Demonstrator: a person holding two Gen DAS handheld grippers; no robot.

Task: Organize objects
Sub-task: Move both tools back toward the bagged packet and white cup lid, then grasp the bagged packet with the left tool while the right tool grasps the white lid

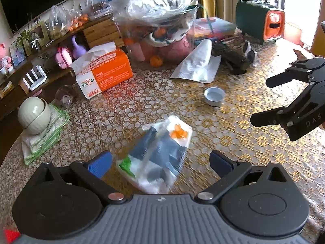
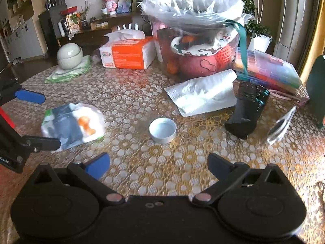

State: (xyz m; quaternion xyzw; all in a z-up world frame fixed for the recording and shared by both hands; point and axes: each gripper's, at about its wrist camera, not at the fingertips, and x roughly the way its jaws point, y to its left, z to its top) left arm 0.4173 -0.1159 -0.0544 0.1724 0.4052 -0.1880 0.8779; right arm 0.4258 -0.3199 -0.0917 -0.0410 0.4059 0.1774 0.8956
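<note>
I hold the left gripper (image 1: 160, 162) low over the table (image 1: 223, 126), fingers spread wide around the crumpled packet (image 1: 160, 152), not touching it. My right gripper (image 2: 158, 163) hovers wide and empty, the small white cap (image 2: 162, 130) just beyond it.

Readable print on the table and grippers

The orange-and-white tissue box (image 1: 103, 71) near the table's far left edge reads "KAIXIN" with a large "2" beneath; its other characters are too blurred to read. The right gripper (image 1: 262, 101) bears "DAS" on its black body. In the right wrist view, the left gripper (image 2: 38, 120) shows letters like "OLAI", cut off.
</note>
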